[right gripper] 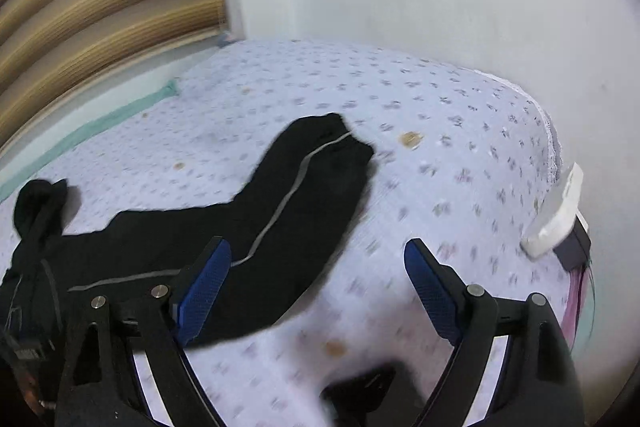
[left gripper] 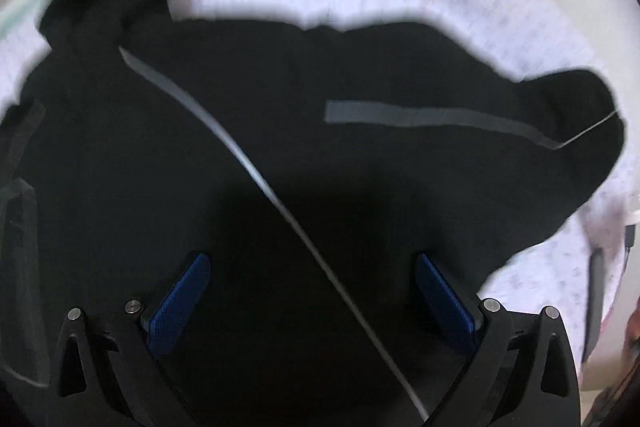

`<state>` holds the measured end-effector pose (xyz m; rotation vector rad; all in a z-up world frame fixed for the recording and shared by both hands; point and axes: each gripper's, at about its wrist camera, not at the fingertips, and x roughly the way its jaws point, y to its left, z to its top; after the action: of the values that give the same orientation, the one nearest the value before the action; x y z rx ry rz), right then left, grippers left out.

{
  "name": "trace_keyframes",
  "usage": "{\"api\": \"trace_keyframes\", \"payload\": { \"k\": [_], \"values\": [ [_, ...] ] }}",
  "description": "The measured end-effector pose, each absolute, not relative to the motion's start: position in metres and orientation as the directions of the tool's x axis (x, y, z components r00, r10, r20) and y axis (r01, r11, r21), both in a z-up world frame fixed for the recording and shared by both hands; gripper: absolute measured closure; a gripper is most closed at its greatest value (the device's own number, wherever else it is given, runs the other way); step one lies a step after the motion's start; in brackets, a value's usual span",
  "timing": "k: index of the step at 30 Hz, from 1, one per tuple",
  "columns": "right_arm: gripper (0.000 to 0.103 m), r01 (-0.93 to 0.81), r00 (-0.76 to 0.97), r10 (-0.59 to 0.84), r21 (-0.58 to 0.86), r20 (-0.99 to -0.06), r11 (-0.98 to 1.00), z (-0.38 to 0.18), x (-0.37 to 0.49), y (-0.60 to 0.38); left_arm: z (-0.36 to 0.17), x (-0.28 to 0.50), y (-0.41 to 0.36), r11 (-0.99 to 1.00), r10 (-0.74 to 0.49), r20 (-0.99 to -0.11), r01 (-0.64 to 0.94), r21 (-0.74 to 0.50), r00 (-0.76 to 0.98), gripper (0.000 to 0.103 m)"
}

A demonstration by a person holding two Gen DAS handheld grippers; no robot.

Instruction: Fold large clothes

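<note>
The black jacket lay rumpled on the floral bedsheet. Left gripper hovered above it, right gripper beside its sleeve, both wide and empty. Likely flattening came first; next, pinching that sleeve.

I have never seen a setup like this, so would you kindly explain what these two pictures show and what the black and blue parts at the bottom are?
Each picture comes from a fisheye camera mounted on a hand-held gripper, looking forward along its two blue-padded fingers. One view belongs to the left gripper, the other to the right gripper. Both are open and hold nothing. A black garment with grey stripes lies spread on a bedsheet printed with small flowers; the left gripper is over the cloth, and the right one is beside a sleeve or leg. A white object sits at the bed's edge.
</note>
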<state>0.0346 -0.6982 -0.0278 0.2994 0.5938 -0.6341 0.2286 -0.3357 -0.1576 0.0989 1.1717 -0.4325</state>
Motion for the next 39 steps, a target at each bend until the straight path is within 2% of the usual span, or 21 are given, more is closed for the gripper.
{"api": "trace_keyframes", "payload": {
  "k": [2, 4, 10, 13, 15, 16, 17, 19, 22, 24, 27, 31, 33, 35, 39],
  "values": [
    [0.023, 0.640, 0.635, -0.461, 0.088, -0.620, 0.764, -0.032, 0.045, -0.712, -0.161, 0.228, -0.343, 0.915, -0.247, -0.901, 0.393, -0.094, 0.358, 0.001],
    [0.030, 0.645, 0.622, -0.449, 0.095, -0.641, 0.758, -0.039, 0.058, -0.730, -0.160, 0.226, -0.344, 0.915, -0.247, -0.897, 0.394, -0.091, 0.366, 0.001],
    [0.031, 0.655, 0.622, -0.392, 0.175, -0.678, 0.735, -0.063, 0.082, -0.766, -0.160, 0.219, -0.341, 0.912, -0.274, -0.868, 0.398, -0.097, 0.414, 0.001],
    [0.033, 0.615, 0.641, -0.370, 0.160, -0.673, 0.772, -0.066, 0.102, -0.763, -0.159, 0.213, -0.344, 0.913, -0.264, -0.862, 0.402, -0.077, 0.433, 0.001],
    [0.064, 0.557, 0.663, -0.297, 0.187, -0.687, 0.809, -0.068, 0.119, -0.761, -0.158, 0.211, -0.343, 0.912, -0.273, -0.860, 0.400, -0.089, 0.432, 0.001],
    [0.087, 0.533, 0.670, -0.265, 0.201, -0.694, 0.822, -0.068, 0.124, -0.759, -0.155, 0.209, -0.340, 0.910, -0.288, -0.856, 0.401, -0.105, 0.430, 0.001],
    [0.087, 0.511, 0.682, -0.247, 0.208, -0.688, 0.834, -0.065, 0.126, -0.755, -0.153, 0.210, -0.339, 0.907, -0.302, -0.851, 0.403, -0.119, 0.429, 0.001],
    [0.088, 0.498, 0.701, -0.278, 0.172, -0.657, 0.850, -0.051, 0.119, -0.743, -0.136, 0.200, -0.325, 0.895, -0.370, -0.814, 0.408, -0.182, 0.448, 0.008],
    [0.088, 0.520, 0.716, -0.363, 0.108, -0.596, 0.847, -0.032, 0.098, -0.732, -0.109, 0.189, -0.307, 0.893, -0.407, -0.757, 0.398, -0.211, 0.511, 0.008],
    [0.088, 0.564, 0.698, -0.415, 0.091, -0.584, 0.820, -0.029, 0.087, -0.737, -0.106, 0.195, -0.304, 0.900, -0.396, -0.764, 0.382, -0.212, 0.509, 0.008],
    [0.088, 0.608, 0.637, -0.430, 0.074, -0.639, 0.791, -0.047, 0.095, -0.753, -0.147, 0.219, -0.304, 0.930, -0.305, -0.878, 0.313, -0.192, 0.368, 0.009],
    [0.089, 0.635, 0.553, -0.431, 0.025, -0.713, 0.772, -0.076, 0.113, -0.758, -0.136, 0.212, -0.302, 0.909, -0.344, -0.860, 0.364, -0.203, 0.378, 0.009],
    [0.089, 0.618, 0.568, -0.418, 0.031, -0.709, 0.786, -0.068, 0.114, -0.751, -0.118, 0.204, -0.292, 0.890, -0.396, -0.828, 0.387, -0.240, 0.396, 0.009],
    [0.089, 0.568, 0.617, -0.375, 0.062, -0.692, 0.821, -0.053, 0.113, -0.735, -0.096, 0.199, -0.274, 0.893, -0.391, -0.802, 0.397, -0.211, 0.452, 0.009],
    [0.089, 0.406, 0.708, -0.302, 0.018, -0.639, 0.914, -0.010, 0.125, -0.667, -0.058, 0.195, -0.226, 0.904, -0.383, -0.748, 0.385, -0.184, 0.542, 0.009]
  ]
}}
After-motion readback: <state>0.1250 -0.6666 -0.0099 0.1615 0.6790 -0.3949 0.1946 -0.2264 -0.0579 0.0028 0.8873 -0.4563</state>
